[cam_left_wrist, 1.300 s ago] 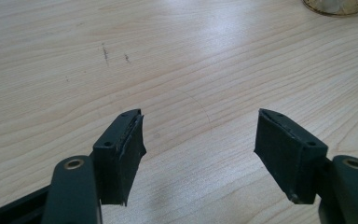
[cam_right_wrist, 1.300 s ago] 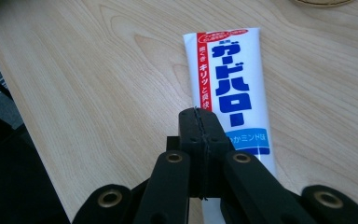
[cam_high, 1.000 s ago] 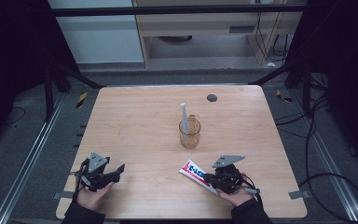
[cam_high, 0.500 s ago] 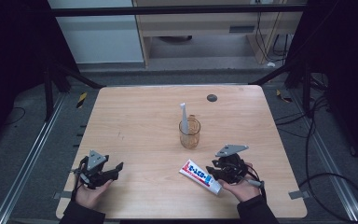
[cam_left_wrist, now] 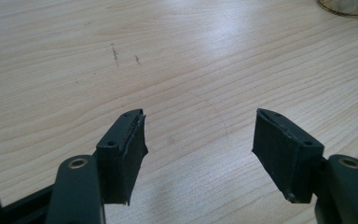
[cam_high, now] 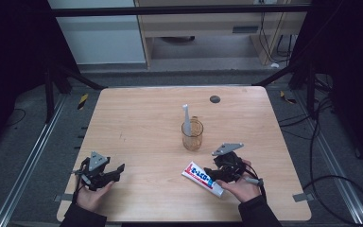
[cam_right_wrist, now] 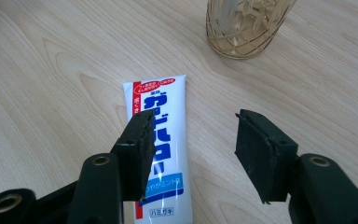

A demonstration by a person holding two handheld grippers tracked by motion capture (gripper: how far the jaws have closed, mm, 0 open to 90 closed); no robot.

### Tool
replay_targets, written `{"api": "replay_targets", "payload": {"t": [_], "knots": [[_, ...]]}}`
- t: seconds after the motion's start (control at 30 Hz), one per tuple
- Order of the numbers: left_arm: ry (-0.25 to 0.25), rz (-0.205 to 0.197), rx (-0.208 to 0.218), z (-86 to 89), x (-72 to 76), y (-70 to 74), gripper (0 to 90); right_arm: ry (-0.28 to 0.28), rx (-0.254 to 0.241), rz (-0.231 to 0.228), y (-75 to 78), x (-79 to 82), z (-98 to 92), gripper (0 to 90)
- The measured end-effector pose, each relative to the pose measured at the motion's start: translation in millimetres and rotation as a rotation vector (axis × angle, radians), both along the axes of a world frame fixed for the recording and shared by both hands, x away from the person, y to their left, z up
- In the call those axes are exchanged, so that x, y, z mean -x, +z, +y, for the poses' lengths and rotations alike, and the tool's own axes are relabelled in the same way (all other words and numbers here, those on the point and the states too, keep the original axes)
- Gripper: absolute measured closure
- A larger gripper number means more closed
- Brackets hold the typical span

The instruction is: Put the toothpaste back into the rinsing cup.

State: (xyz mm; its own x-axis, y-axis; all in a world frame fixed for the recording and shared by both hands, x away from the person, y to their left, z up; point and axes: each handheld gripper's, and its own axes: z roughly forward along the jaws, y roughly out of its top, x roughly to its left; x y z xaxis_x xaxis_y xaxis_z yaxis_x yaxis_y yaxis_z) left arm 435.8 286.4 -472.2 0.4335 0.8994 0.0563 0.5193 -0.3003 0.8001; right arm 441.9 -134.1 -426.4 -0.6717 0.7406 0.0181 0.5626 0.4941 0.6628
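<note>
Nearest the person, at about seven o'clock on the table [cam_high: 142,118], the left gripper [cam_high: 116,171] rests low in the left hand [cam_high: 92,196], its jaws spread wide with nothing between them; the left gripper view looks along those jaws [cam_left_wrist: 198,140] at bare wood with a few faint dark scratches toward eleven o'clock.

At about five o'clock on the table the right gripper [cam_high: 212,174] sits in the right hand [cam_high: 241,187], pointing toward nine o'clock. Its jaws have just been opening and now stand apart, released. In the right gripper view [cam_right_wrist: 193,149] the toothpaste tube [cam_right_wrist: 161,140] lies flat on the wood beneath them: one jaw crosses over the tube's printed face, the other stands over bare table beside it, and neither pad presses on it.

From above, the toothpaste tube [cam_high: 202,178] lies at roughly five o'clock from the table's middle, white with red and blue print, its flat crimped end toward ten o'clock and its cap end toward the right hand.

Farther out, near the table's centre, stands an amber glass cup [cam_high: 192,135], upright, holding a white toothbrush [cam_high: 186,119] that leans toward eleven o'clock. The cup's base [cam_right_wrist: 244,28] shows at twelve o'clock from the tube, near it but apart.

Farthest, toward one o'clock near the far edge, lies a small dark round disc [cam_high: 214,99]
</note>
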Motion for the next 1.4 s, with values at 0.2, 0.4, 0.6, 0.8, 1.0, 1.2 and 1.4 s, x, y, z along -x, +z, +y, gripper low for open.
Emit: {"api": "replay_targets", "payload": {"t": [0.2, 0.4, 0.6, 0.8, 1.0, 1.2, 1.4], "knots": [[0.002, -0.001, -0.006, -0.8, -0.5, -0.1, 33.5, 0.025, 0.037, 0.011, -3.1, -5.1, 6.5, 44.9], [0.001, 0.003, -0.010, -2.9, -1.4, -0.7, 33.5, 0.054, 0.065, 0.042, -5.5, -8.3, 11.6, 43.6], [0.002, 0.005, -0.013, -3.7, -2.5, -1.2, 33.5, 0.072, 0.085, 0.068, -8.0, -9.9, 15.6, 41.7], [-0.001, 0.007, -0.016, -3.5, -2.7, -1.3, 33.5, 0.075, 0.092, 0.086, -8.8, -10.7, 20.8, 41.1], [-0.001, 0.007, -0.013, -3.0, -2.6, -1.2, 33.5, 0.108, 0.113, 0.118, -13.5, -11.6, 31.6, 40.8], [-0.002, 0.006, -0.015, -3.2, -2.8, -1.1, 33.5, 0.120, 0.124, 0.135, -16.9, -14.7, 36.8, 40.4], [-0.002, 0.007, -0.016, -3.0, -2.7, -1.0, 33.6, 0.120, 0.147, 0.147, -23.7, -15.0, 39.0, 38.1]]}}
